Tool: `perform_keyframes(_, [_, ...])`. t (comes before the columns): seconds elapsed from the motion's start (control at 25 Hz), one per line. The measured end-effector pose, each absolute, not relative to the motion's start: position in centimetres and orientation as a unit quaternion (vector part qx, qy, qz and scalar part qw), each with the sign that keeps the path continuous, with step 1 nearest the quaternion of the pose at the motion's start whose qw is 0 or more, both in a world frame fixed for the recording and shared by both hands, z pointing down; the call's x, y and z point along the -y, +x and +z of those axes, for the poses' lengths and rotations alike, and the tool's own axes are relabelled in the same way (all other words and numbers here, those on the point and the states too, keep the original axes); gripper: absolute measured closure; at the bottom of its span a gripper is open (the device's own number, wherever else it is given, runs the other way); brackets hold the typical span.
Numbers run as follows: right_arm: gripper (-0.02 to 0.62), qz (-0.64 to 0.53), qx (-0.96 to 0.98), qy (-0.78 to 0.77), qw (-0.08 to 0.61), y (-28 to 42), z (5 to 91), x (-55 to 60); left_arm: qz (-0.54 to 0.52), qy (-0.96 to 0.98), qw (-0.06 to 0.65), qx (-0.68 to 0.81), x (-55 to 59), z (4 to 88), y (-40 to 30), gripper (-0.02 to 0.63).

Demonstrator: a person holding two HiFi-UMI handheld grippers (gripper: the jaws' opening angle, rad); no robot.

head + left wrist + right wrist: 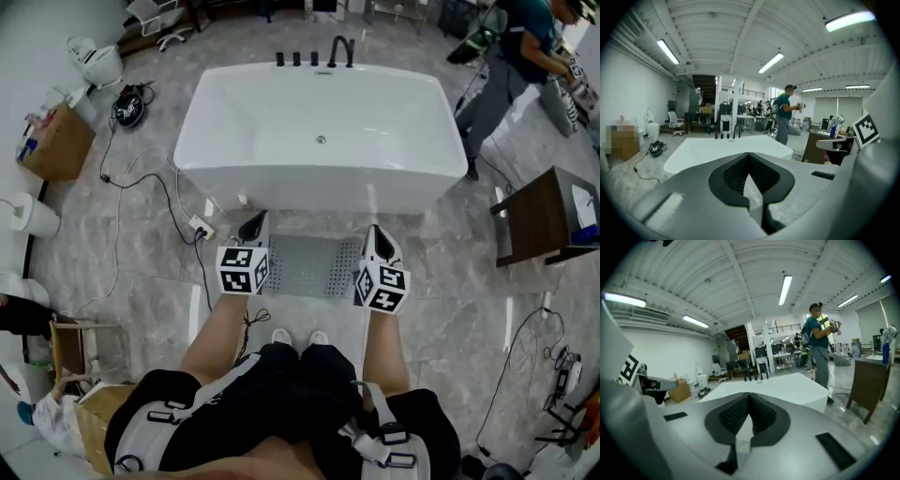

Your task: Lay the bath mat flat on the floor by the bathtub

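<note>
The grey perforated bath mat spans between my two grippers, in front of the white bathtub. My left gripper is at the mat's left edge and my right gripper at its right edge. In the left gripper view the gripper is shut on a pale sliver of mat pinched between its black pads. The right gripper is likewise shut on a pale strip of mat. Both grippers point level toward the tub. I cannot tell whether the mat touches the floor.
A power strip with a black cable lies on the tiles left of the mat. A wooden side table stands at the right, and a cardboard box at the left. A person stands beyond the tub's far right corner. The black faucet sits at the tub's far rim.
</note>
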State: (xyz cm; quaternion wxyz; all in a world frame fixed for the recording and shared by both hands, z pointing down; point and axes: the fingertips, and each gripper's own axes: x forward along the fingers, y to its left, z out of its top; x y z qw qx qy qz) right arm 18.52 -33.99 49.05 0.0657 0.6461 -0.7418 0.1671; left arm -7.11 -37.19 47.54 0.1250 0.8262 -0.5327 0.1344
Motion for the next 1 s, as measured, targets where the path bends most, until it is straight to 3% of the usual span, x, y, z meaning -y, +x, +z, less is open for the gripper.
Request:
perform_keyframes(0.12, [0.591, 0.124, 0.763, 0.634, 0.014, 17.5, 39.4, 33.0, 0.093, 0.837, 0.084, 0.533, 35.4, 38.5, -6.5, 0.604])
perform_keyframes(0.28, [0.591, 0.073, 0.765, 0.639, -0.018, 17.5, 32.9, 31.8, 0.064, 0.835, 0.040, 0.544, 33.9, 32.1, -6.3, 0.604])
perform_keyframes(1.0, [0.591, 0.040, 0.765, 0.642, -0.031, 17.5, 28.6, 29.7, 0.043, 0.838, 0.025, 0.543, 30.8, 28.3, -6.4, 0.604])
